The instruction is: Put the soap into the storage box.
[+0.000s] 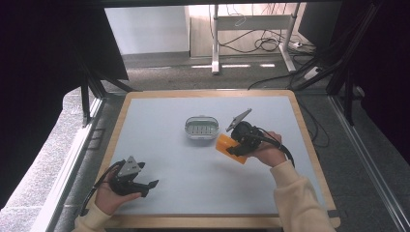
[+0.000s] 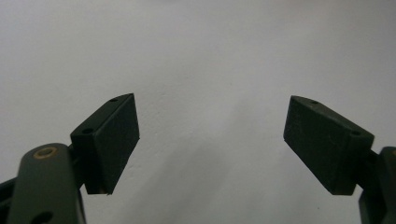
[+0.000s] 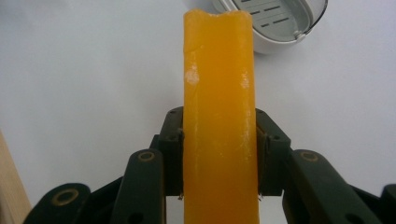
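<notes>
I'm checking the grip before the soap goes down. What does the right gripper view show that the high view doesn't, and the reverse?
Right gripper view: both pads pressed flat on the sides of the orange soap bar, and its dented far end. High view: the left gripper open near the table's front edge, and the right gripper with the hand holding it. Both: the bar and the white slotted soap dish just beyond it.
</notes>
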`<control>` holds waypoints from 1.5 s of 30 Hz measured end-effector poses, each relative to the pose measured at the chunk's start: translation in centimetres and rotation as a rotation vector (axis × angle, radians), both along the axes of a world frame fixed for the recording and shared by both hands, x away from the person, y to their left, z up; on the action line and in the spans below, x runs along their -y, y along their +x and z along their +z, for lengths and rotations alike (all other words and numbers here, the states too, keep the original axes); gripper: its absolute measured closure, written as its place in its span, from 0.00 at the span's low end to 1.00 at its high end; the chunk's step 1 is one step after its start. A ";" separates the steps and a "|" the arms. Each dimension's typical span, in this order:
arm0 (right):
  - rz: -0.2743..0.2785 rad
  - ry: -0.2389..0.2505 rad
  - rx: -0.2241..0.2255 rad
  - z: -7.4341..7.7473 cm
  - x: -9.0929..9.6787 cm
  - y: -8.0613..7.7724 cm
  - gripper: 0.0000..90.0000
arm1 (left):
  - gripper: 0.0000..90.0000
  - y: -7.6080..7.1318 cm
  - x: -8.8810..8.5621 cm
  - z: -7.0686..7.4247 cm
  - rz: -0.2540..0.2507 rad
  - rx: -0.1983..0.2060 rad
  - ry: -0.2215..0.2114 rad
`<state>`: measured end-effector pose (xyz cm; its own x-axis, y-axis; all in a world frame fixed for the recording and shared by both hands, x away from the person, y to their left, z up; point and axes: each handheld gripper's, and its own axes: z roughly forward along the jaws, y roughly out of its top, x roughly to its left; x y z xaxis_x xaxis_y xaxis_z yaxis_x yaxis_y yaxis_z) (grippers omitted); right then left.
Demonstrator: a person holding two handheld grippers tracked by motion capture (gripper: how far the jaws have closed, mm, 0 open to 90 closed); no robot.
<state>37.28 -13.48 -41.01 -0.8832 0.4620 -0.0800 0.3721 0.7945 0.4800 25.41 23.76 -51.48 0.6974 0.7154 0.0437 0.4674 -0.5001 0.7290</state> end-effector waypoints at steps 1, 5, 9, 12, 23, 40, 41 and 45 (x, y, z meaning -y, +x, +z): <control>0.000 0.000 0.001 0.1 0.0 0.1 0.69 | 0.20 0.0 0.0 0.0 0.000 0.000 -0.001; -0.009 0.013 0.008 0.3 -0.2 0.5 0.69 | 0.20 0.0 0.0 0.0 0.000 0.002 -0.003; -0.001 0.034 -0.003 0.3 -0.4 0.8 0.69 | 0.20 0.0 -0.1 0.0 -0.001 0.002 -0.002; 0.002 0.030 -0.003 0.3 -0.6 1.1 0.69 | 0.20 0.0 -0.1 0.0 -0.003 0.001 0.003; 0.010 0.064 -0.003 0.7 -0.9 2.1 0.69 | 0.20 0.0 -0.1 0.0 -0.005 0.000 0.003; 0.043 0.066 0.002 0.9 -2.4 3.3 0.69 | 0.20 0.0 -0.2 0.1 -0.004 0.002 0.001; 0.045 0.065 0.003 0.9 -2.5 3.3 0.69 | 0.20 0.0 -0.2 0.1 -0.004 0.002 0.001; 0.042 0.068 0.000 1.0 -2.7 3.8 0.69 | 0.20 0.0 -0.2 0.1 -0.005 0.001 0.001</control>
<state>41.05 -10.75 -40.05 -0.9018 0.4291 -0.0502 0.3391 0.7750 0.5333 25.42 23.98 -51.41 0.7012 0.7115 0.0452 0.4637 -0.5033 0.7292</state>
